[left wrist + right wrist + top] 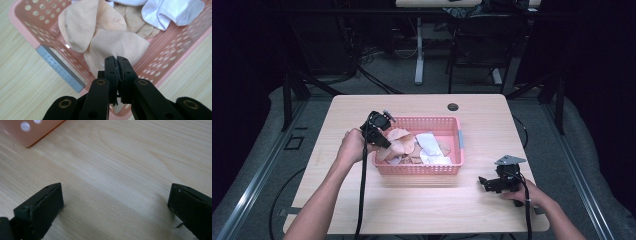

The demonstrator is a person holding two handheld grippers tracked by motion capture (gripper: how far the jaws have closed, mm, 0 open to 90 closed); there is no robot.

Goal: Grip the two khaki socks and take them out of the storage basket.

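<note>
A pink perforated basket (417, 169) stands mid-table, holding peach socks (398, 136), white socks (430, 146) and some tan ones. My left gripper (385, 144) reaches over the basket's left end. In the left gripper view its jaws are pressed together, and my left gripper (117, 60) pinches the edge of a peach sock (120, 45) above the basket (172, 50). White socks (172, 12) lie farther back. My right gripper (482, 181) rests on the table by the basket's front right corner. In the right gripper view, my right gripper (115, 205) is open over bare wood, with a basket corner (30, 135) at top left.
The light wooden table (412, 205) has a round cable hole (453, 107) near its far edge. A grey handle strip (60, 67) runs along the basket's end wall. Desk legs and chairs stand on the floor beyond the table.
</note>
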